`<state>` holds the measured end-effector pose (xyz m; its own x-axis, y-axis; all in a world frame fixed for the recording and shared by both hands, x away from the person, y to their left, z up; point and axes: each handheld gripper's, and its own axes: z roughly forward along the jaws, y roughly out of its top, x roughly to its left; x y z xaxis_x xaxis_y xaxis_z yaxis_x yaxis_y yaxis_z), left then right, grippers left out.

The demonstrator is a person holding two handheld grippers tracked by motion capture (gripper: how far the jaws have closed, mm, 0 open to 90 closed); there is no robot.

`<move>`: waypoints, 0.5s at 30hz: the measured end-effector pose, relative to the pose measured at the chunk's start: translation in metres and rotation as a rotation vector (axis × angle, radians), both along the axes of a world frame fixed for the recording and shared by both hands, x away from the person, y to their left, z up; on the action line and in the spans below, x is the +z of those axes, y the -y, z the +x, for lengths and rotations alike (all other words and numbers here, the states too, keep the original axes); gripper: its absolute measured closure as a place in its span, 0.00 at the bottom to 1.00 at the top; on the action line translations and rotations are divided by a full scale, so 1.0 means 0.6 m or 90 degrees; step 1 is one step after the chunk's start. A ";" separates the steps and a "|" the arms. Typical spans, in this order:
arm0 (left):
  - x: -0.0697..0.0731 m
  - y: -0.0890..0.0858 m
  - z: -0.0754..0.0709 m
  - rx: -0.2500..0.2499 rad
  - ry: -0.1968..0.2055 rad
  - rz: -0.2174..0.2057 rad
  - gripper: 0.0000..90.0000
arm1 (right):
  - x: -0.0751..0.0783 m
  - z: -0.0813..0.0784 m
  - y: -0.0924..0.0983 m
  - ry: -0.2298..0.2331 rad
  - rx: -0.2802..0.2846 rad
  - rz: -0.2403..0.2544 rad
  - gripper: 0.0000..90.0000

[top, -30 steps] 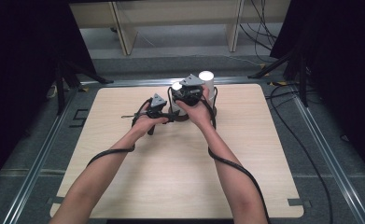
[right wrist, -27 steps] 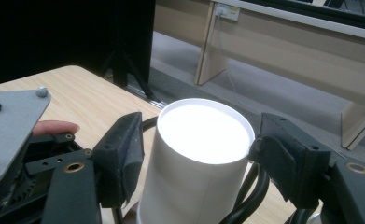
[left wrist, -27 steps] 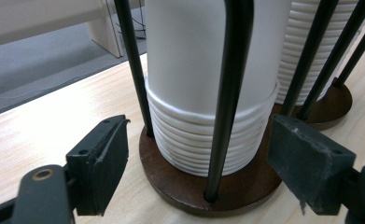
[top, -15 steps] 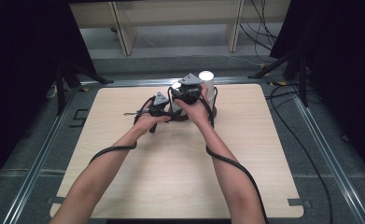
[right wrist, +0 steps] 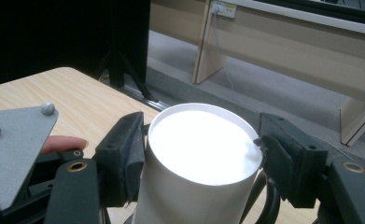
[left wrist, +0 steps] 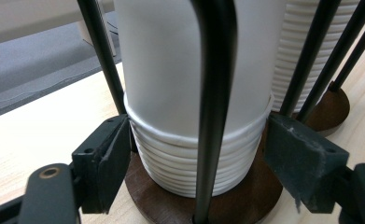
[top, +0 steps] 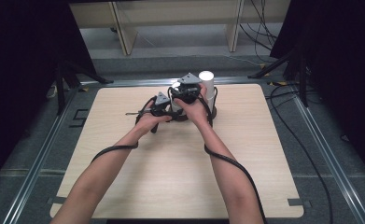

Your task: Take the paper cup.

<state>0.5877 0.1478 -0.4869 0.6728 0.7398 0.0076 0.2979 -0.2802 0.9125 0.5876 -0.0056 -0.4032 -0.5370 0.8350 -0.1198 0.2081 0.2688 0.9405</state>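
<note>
At the far centre of the wooden table [top: 171,177] we find little change from a second ago: both hands have edged slightly toward the black wire cup holder [left wrist: 213,93], otherwise as before. We note the left gripper [left wrist: 196,154] spread open astride the lower rims of the inverted white paper cup stack [left wrist: 194,70], pads just beside it, contact uncertain. We see the right gripper [right wrist: 203,158] bracketing the top cup [right wrist: 203,154]; whether it grips, we cannot tell. We read no writing anywhere.
</note>
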 end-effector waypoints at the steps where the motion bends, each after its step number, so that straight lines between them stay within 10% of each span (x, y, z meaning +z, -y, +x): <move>1: 0.000 -0.001 0.000 0.000 -0.001 0.001 0.27 | 0.000 0.000 0.000 -0.003 0.004 -0.002 0.38; 15: 0.002 0.000 0.000 0.005 -0.006 -0.006 0.29 | 0.001 0.002 0.000 -0.015 -0.001 0.014 0.40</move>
<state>0.5875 0.1480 -0.4859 0.6675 0.7445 -0.0062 0.3087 -0.2692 0.9123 0.5885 -0.0057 -0.4028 -0.5380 0.8383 -0.0885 0.2304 0.2472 0.9412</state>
